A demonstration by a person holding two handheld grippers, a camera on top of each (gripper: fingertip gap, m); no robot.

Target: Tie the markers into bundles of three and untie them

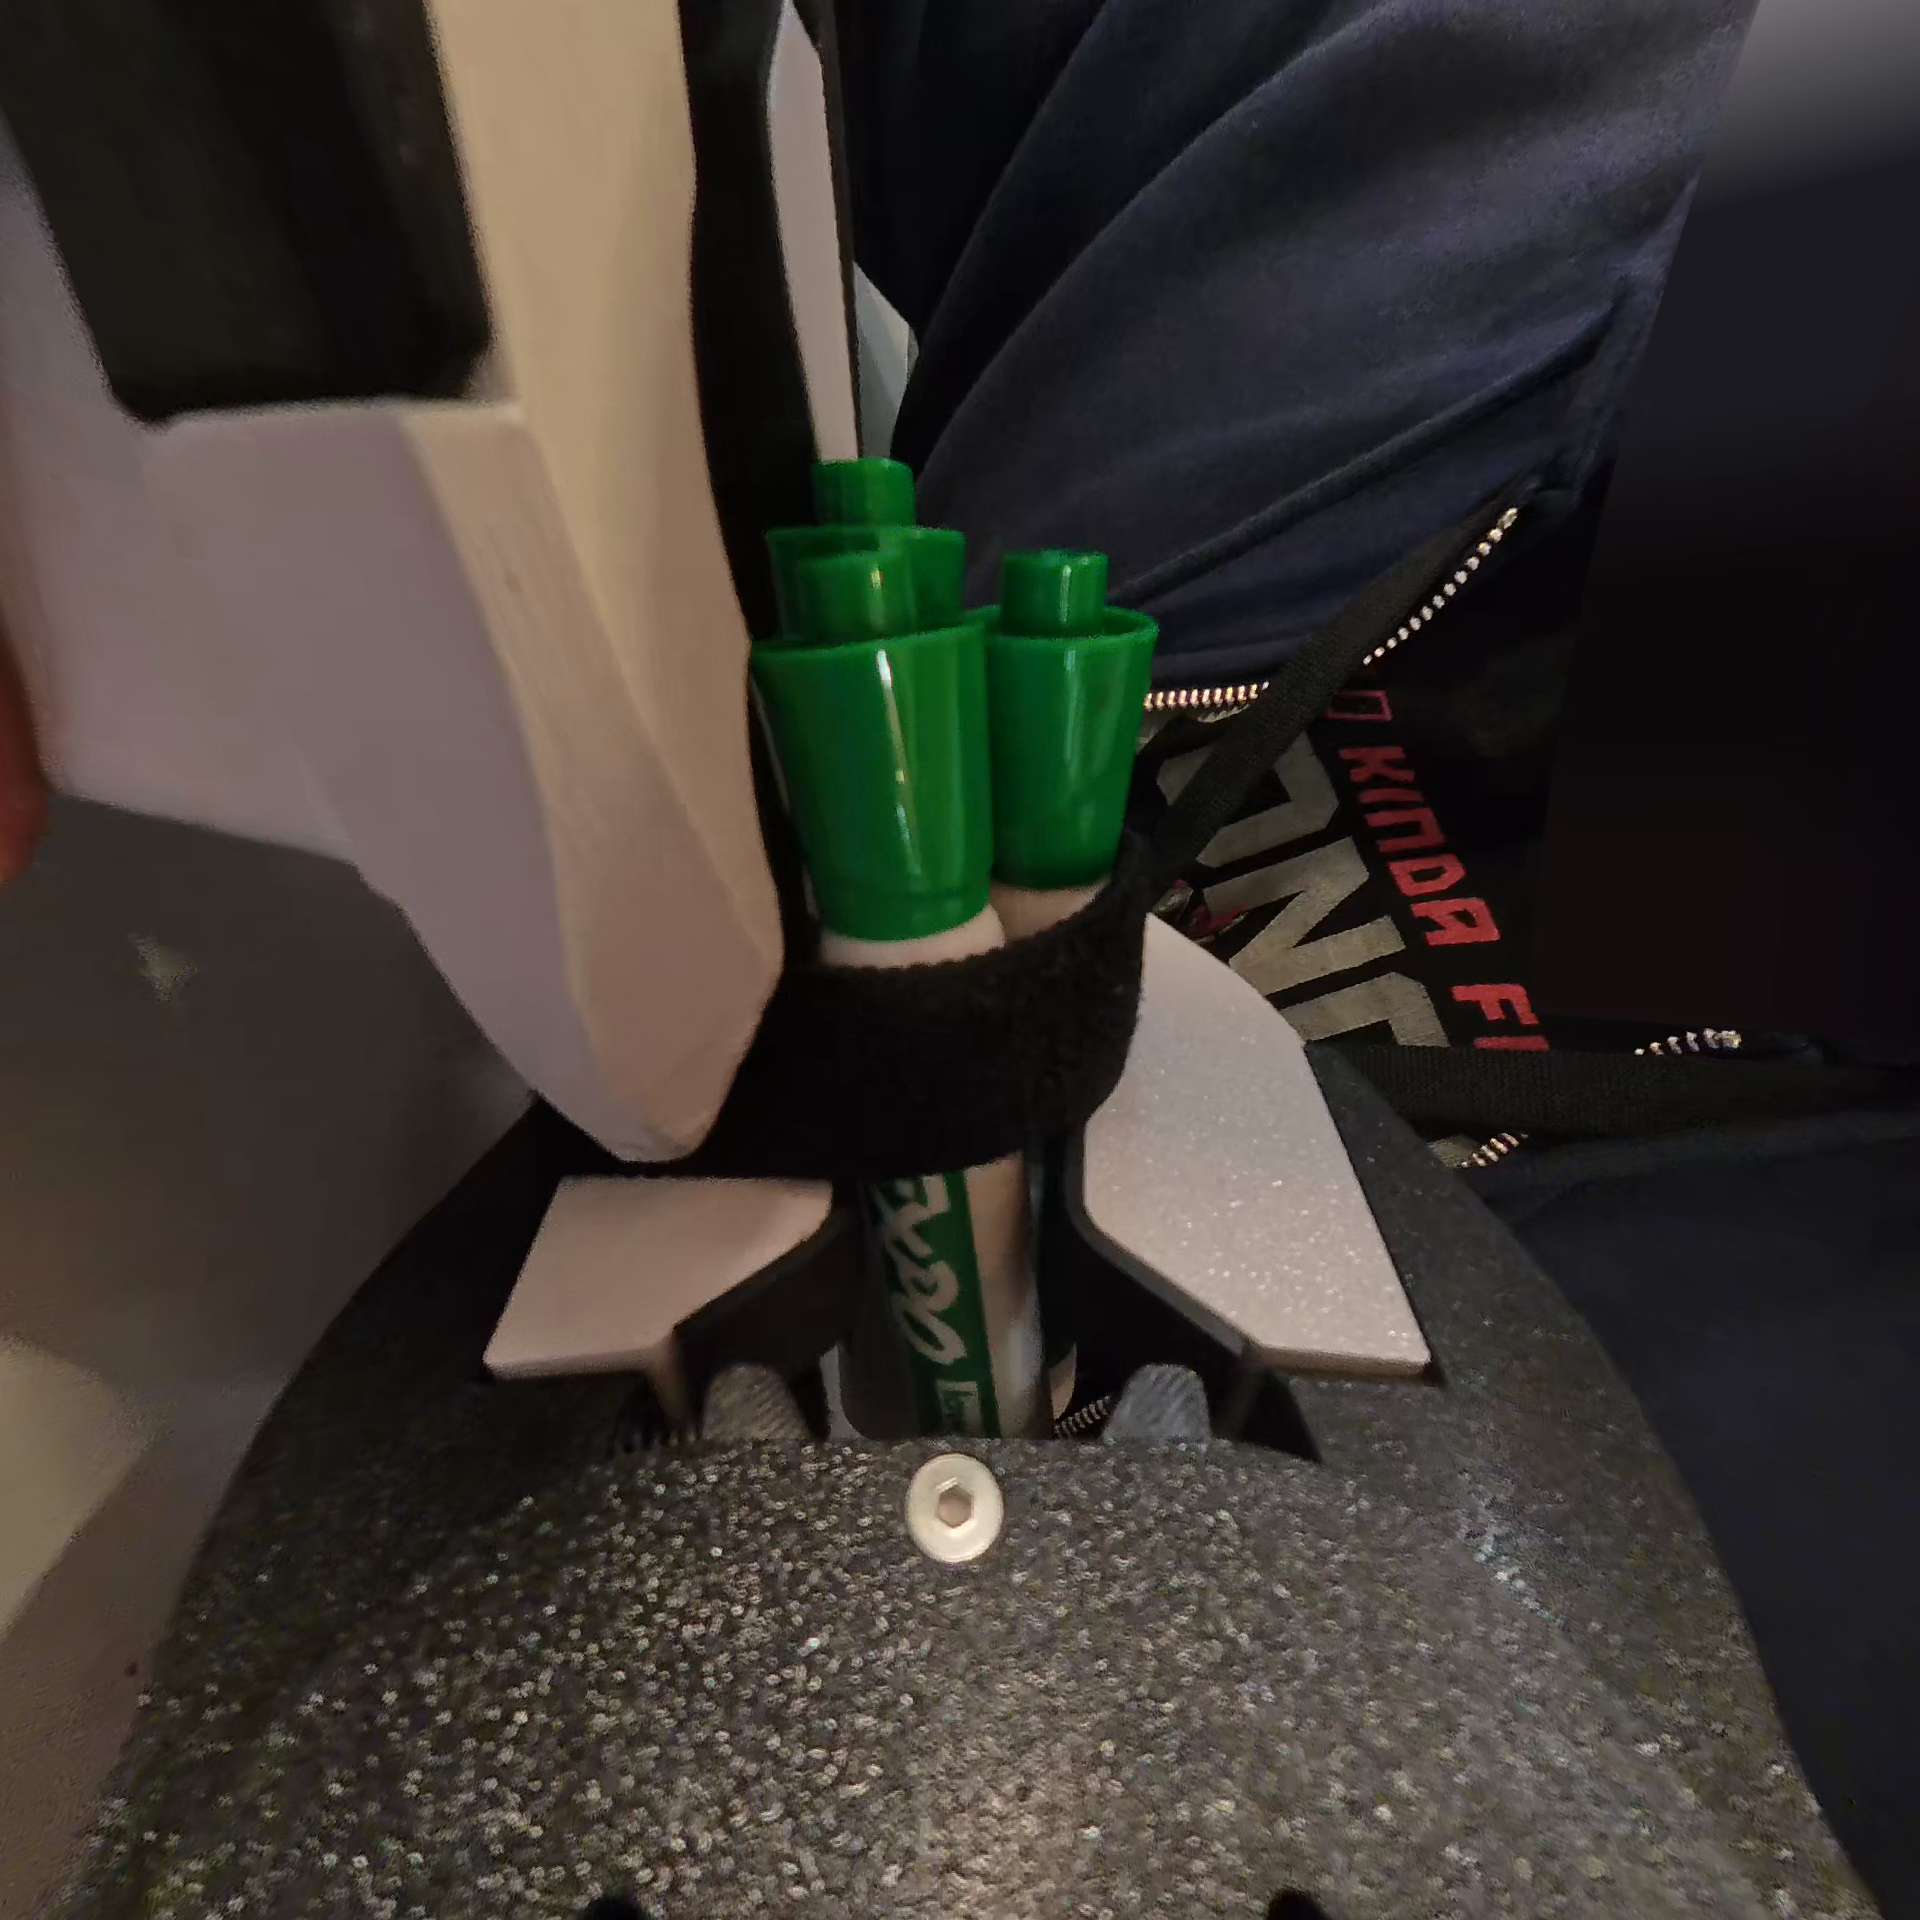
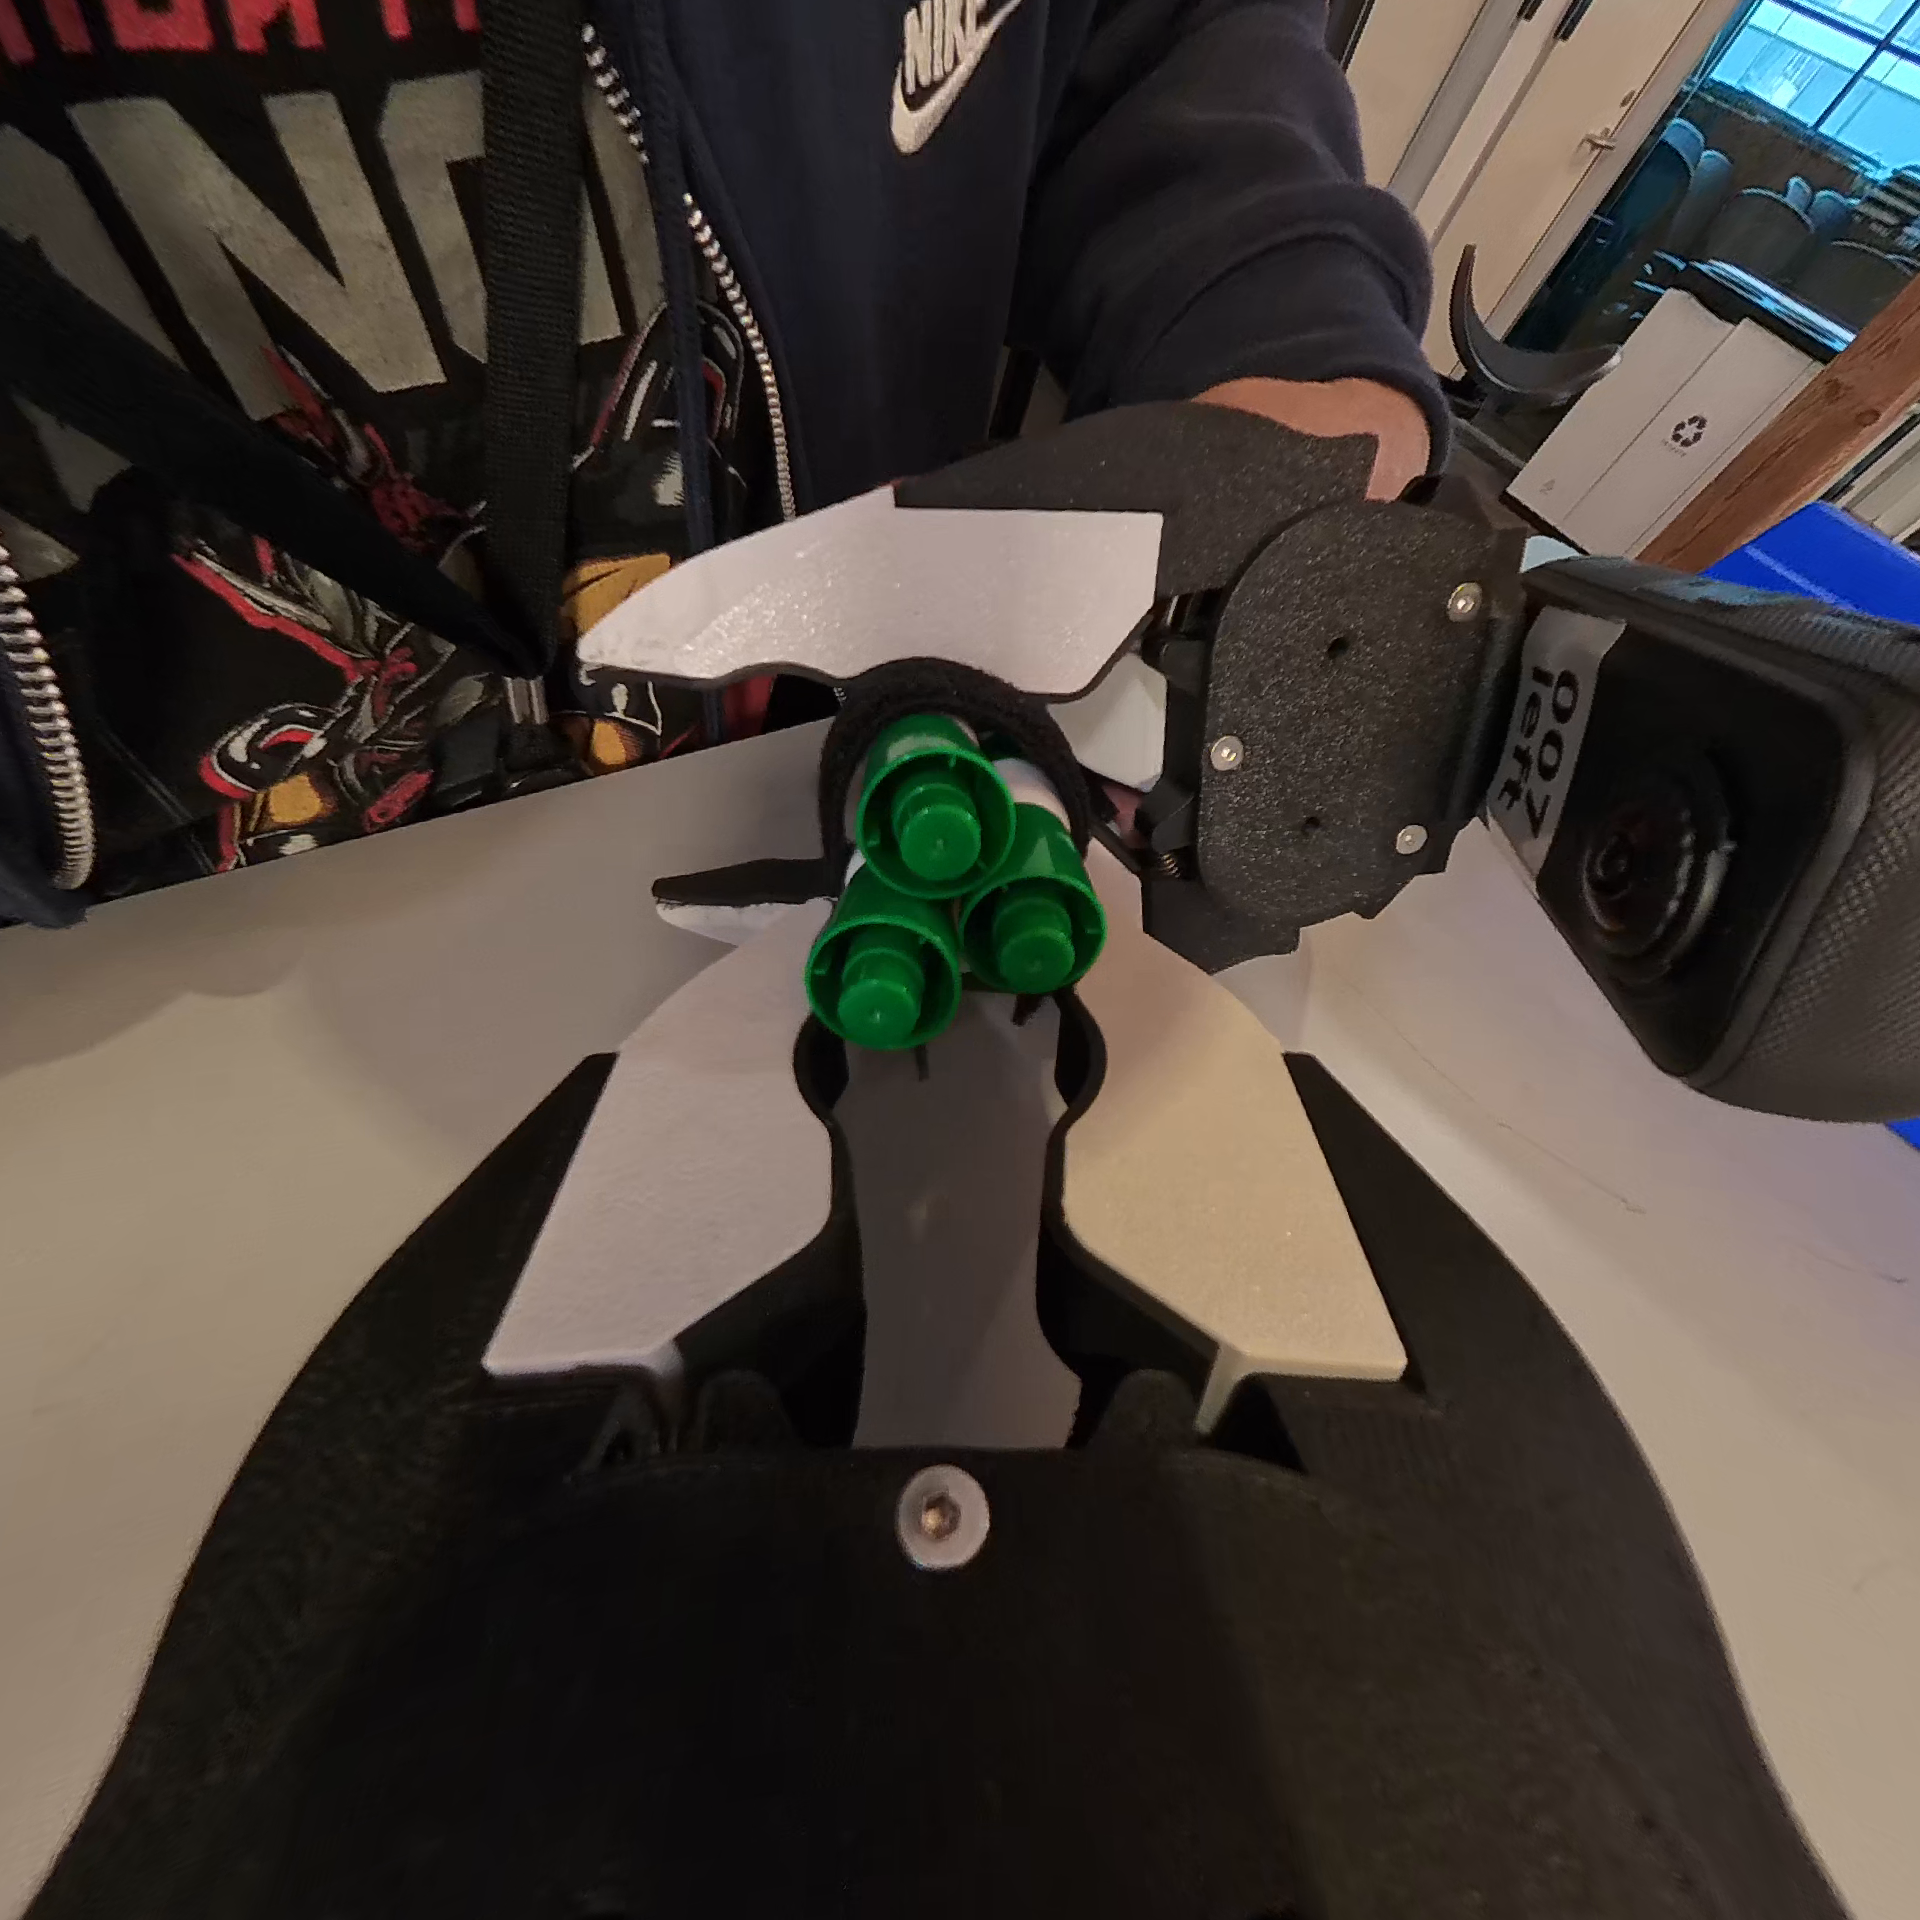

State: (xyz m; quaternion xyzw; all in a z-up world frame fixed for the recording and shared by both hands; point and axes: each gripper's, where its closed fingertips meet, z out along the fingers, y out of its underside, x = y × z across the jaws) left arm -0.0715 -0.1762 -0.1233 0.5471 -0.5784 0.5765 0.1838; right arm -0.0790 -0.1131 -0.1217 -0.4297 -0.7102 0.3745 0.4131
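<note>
Three green-capped markers [image 1: 894, 769] are bundled by a black strap [image 1: 935, 1060]. My left gripper [image 1: 935, 1049] is shut on the bundle, with the barrels between its white fingers [image 1: 1247, 1195]. In the right wrist view the left gripper [image 2: 634, 769] is turned on its side above the white table [image 2: 312, 1039], and the marker caps [image 2: 935, 821] point at the camera with the strap [image 2: 1070, 769] behind them. My right gripper [image 2: 945, 997] is open just under the caps, with table showing between its fingers [image 2: 1216, 1143]. Its tips are partly hidden by the caps. One right finger [image 1: 582, 727] lies against the strap's side.
A person in a dark zip hoodie [image 2: 935, 312] stands close behind the table edge. A blue bin [image 2: 1787, 561], white bins [image 2: 1683, 395] and a wooden post [image 2: 1818, 416] are at the far right. The left gripper's camera housing [image 2: 1662, 852] juts out at the right.
</note>
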